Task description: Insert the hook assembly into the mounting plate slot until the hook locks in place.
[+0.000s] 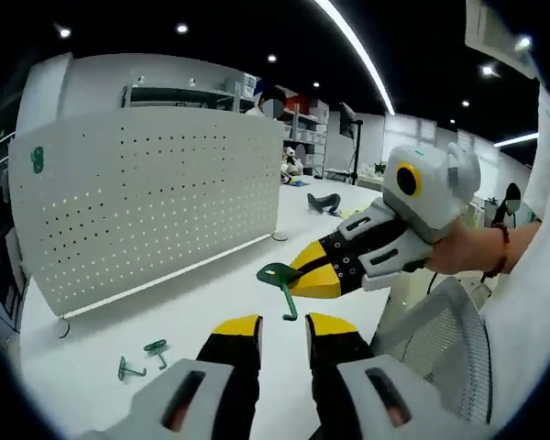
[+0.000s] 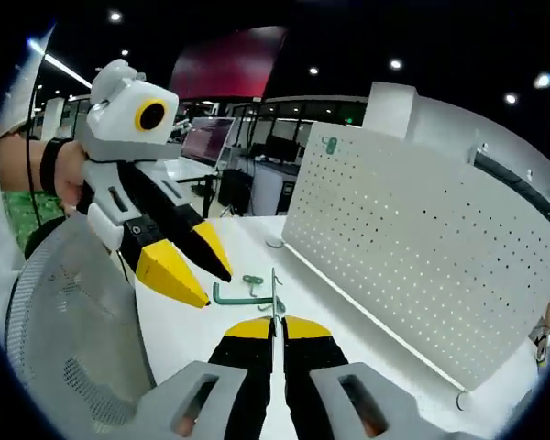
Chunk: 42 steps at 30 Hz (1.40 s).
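Note:
A white pegboard mounting plate (image 1: 147,202) (image 2: 412,247) stands upright on the white table (image 1: 211,302). One green hook (image 1: 37,160) (image 2: 330,145) hangs at the board's top corner. My right gripper (image 2: 277,328) (image 1: 298,275) is shut on a green hook assembly (image 2: 247,297) (image 1: 280,280), held above the table in front of the board. My left gripper (image 1: 284,325) (image 2: 217,290) is open with nothing between its jaws, and its tips are close beside the held hook. Two more green hooks (image 1: 142,362) lie loose on the table.
A grey mesh chair back (image 1: 440,330) (image 2: 64,330) stands close to the table edge. The pegboard rests on small feet (image 1: 62,325) (image 2: 465,400). A dark object (image 1: 323,203) lies farther back on the table. Shelves and desks fill the room behind.

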### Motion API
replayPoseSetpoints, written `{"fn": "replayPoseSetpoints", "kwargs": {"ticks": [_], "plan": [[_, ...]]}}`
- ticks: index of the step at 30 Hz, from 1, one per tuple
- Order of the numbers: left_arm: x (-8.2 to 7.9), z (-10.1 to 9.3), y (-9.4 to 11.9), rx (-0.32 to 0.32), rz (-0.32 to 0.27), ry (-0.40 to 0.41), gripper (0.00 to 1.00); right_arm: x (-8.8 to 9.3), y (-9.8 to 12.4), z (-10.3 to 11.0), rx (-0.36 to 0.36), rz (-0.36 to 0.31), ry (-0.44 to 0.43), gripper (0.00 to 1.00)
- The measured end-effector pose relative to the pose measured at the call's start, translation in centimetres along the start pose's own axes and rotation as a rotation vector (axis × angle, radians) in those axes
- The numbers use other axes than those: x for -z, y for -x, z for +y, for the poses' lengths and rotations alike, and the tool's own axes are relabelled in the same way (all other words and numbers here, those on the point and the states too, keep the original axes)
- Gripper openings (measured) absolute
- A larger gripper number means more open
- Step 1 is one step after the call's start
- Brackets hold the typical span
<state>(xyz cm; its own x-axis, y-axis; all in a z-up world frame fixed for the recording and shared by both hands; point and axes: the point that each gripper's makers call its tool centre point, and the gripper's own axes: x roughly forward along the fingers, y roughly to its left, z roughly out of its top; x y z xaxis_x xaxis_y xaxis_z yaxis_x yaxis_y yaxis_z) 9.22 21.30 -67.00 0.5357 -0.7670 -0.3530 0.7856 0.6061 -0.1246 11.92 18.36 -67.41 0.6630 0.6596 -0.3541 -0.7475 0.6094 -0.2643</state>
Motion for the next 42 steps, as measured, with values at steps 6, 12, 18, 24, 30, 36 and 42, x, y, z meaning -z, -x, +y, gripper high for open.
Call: {"fn": "replayPoseSetpoints", "kwargs": {"ticks": [6,12,18,24,30,36,42], "plan": [[-0.3,-0.1,-0.2,-0.001,-0.037,0.078,0.18,-0.6,-0.1,0.3,-0.005,-0.041,-0.059,0.02],[-1.3,-0.3,-0.2,0.025,-0.100,0.166,0.16,-1.3,0.2,-0.1,-0.001,-0.096,-0.136,0.02],[-2.2,0.0,-0.1,0.025,-0.178,0.277,0.08,-1.7,0.3,-0.3,0.000,-0.133,-0.200,0.02],[-2.6,-0.2,-0.2,0.037,-0.204,0.312,0.05,-1.9,0.4,-0.4,0.001,-0.165,-0.252,0.02],[-2.9,-0.1,-0.2,0.045,-0.237,0.381,0.04,-2.3,0.4,-0.4,-0.004,-0.188,-0.280,0.02],[-3.0,-0.2,-0.3,0.043,-0.259,0.414,0.04,-2.6,0.3,0.0,-0.017,-0.203,-0.288,0.02],[-2.6,-0.3,-0.3,0.063,-0.232,0.429,0.04,-2.6,0.3,0.2,-0.025,-0.203,-0.249,0.02]]}}
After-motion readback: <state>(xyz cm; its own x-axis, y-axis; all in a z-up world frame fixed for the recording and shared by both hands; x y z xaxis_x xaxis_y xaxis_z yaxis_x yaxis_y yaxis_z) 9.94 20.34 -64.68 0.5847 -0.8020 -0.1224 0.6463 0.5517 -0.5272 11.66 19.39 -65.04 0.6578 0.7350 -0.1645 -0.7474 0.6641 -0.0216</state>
